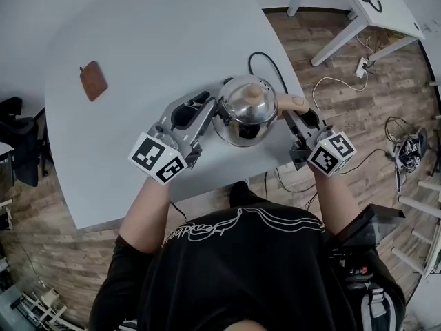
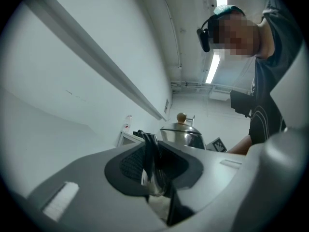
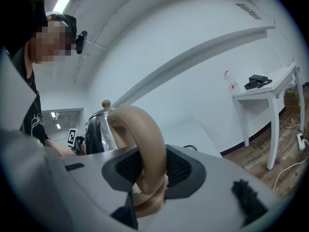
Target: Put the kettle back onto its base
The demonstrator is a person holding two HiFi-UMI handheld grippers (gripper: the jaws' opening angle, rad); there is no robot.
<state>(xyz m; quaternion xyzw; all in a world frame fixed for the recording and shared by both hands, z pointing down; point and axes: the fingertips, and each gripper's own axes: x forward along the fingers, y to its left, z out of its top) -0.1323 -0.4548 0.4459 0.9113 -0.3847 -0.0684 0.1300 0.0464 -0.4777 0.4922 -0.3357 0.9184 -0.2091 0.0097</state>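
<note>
A shiny steel kettle with a wooden lid knob stands near the front edge of the grey table. Its tan handle points right and its spout points left. My left gripper reaches in from the left, and its pads are shut on the thin spout. From the right, my right gripper grips the handle between its pads. Both point about level. A black cord runs out from behind the kettle. The underside of the kettle and any base below it are hidden.
A small brown leather piece lies at the table's far left. A white desk stands at the upper right on the wooden floor, with cables strewn nearby. A dark chair is at the left.
</note>
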